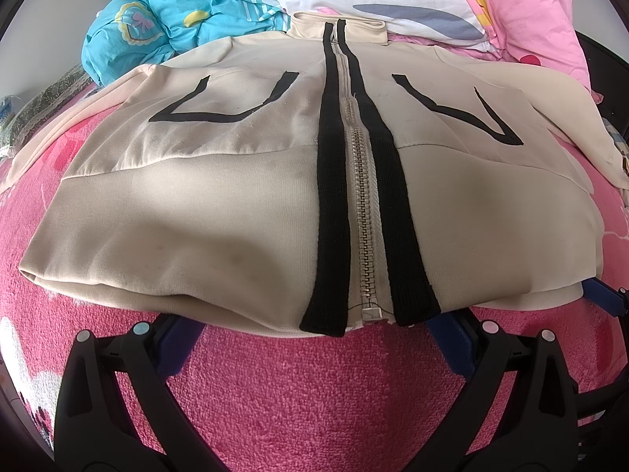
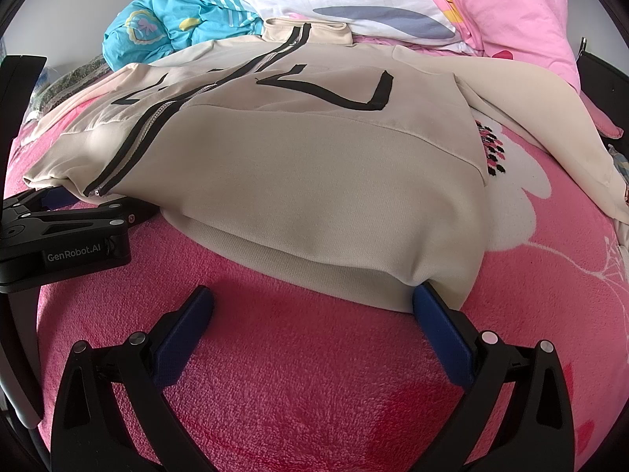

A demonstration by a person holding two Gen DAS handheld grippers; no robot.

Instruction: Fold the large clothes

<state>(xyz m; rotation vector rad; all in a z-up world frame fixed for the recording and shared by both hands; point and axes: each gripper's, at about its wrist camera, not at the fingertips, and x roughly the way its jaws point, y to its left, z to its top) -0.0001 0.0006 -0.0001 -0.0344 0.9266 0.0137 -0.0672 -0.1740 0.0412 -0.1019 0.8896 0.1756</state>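
A beige zip-up jacket [image 1: 236,204] with black trim and a metal zipper [image 1: 363,212] lies front-up on a pink fleece blanket [image 1: 314,393], collar far, hem near. My left gripper [image 1: 314,338] is open at the hem, straddling the zipper's bottom end, its blue fingers [image 1: 448,338] tucked under the hem edge. In the right wrist view the jacket [image 2: 314,181] fills the middle. My right gripper [image 2: 314,314] is open at the hem's right corner, with the right finger [image 2: 436,314] touching the fabric. The left gripper shows in the right wrist view [image 2: 67,220].
A blue patterned bundle [image 1: 165,27] lies beyond the jacket's far left. A pink and white quilt [image 1: 471,8] is heaped behind the collar. The jacket's right sleeve [image 2: 550,126] stretches out to the right. The blanket [image 2: 314,393] lies under both grippers.
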